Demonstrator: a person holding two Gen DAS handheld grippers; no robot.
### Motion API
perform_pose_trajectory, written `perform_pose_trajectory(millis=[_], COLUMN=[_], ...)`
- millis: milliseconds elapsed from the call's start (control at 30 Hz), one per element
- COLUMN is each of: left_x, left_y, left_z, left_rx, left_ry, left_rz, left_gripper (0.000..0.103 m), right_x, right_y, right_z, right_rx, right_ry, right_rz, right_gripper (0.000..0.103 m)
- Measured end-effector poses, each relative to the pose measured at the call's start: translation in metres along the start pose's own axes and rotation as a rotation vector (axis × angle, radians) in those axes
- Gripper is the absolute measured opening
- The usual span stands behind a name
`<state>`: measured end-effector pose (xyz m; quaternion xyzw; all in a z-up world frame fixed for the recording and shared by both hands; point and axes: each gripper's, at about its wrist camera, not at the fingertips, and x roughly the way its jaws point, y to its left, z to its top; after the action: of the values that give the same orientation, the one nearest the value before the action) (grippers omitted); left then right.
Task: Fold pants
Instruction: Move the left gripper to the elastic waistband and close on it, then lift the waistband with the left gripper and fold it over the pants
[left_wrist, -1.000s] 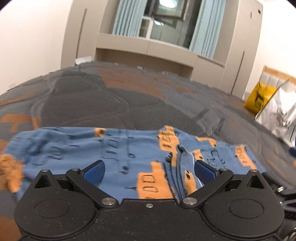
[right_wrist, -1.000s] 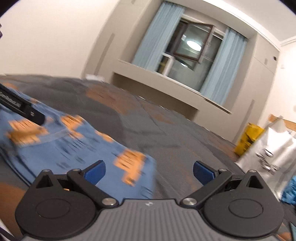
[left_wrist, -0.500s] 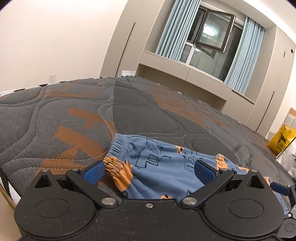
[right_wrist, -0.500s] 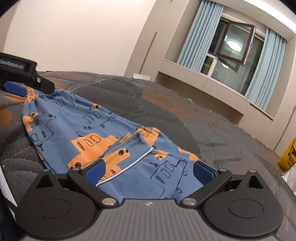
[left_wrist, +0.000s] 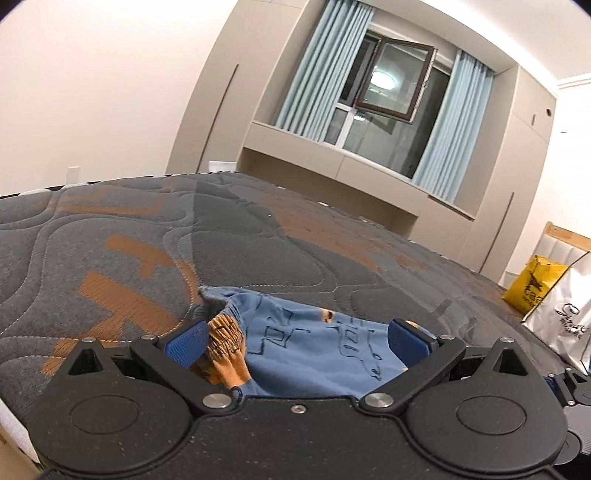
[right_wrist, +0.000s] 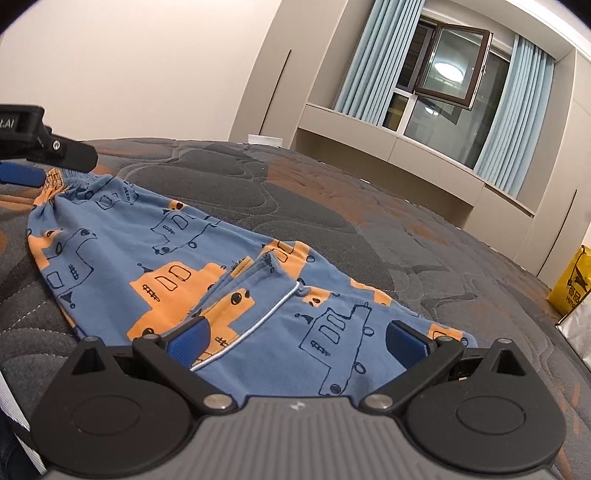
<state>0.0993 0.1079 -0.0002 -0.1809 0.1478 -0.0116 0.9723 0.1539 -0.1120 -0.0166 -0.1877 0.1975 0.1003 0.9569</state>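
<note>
- Pants (right_wrist: 207, 266): blue with orange print, lying flattened on the quilted mattress (left_wrist: 258, 243), apparently already doubled leg over leg.
- Left gripper (left_wrist: 295, 341): jaws apart, straddling the gathered waistband (left_wrist: 225, 328), likely placed to pinch that end.
- Right gripper (right_wrist: 295, 341): jaws apart over the cuff end, its white drawstring (right_wrist: 255, 325) between them, positioned to lift in parallel.
</note>
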Motion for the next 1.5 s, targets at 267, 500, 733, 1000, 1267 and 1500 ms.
perform_pose_trajectory(millis=[267, 500, 733, 1000, 1267, 1500], left_x=[0.009, 0.028, 0.034, 0.034, 0.027, 0.030], left_y=[0.026, 0.040, 0.033, 0.033, 0.048, 0.050], left_z=[0.001, 0.005, 0.006, 0.009, 0.006, 0.009], left_rx=[-0.062, -0.129, -0.120, -0.134, -0.229, -0.256], left_ry=[0.028, 0.094, 0.126, 0.146, 0.130, 0.144], left_rz=[0.090, 0.071, 0.068, 0.093, 0.153, 0.159], left_gripper=[0.102, 0.102, 0.102, 0.087, 0.046, 0.037], right_x=[0.000, -0.002, -0.002, -0.005, -0.007, -0.007], right_y=[0.002, 0.000, 0.000, 0.000, -0.003, -0.006], right_z=[0.000, 0.000, -0.001, -0.003, -0.005, -0.006], right_rx=[-0.003, 0.006, 0.009, 0.016, 0.037, 0.059], right_ry=[-0.003, -0.008, -0.013, -0.025, -0.040, -0.042], right_rz=[-0.003, 0.002, 0.003, 0.008, 0.018, 0.033], right_gripper=[0.103, 0.103, 0.103, 0.103, 0.103, 0.103])
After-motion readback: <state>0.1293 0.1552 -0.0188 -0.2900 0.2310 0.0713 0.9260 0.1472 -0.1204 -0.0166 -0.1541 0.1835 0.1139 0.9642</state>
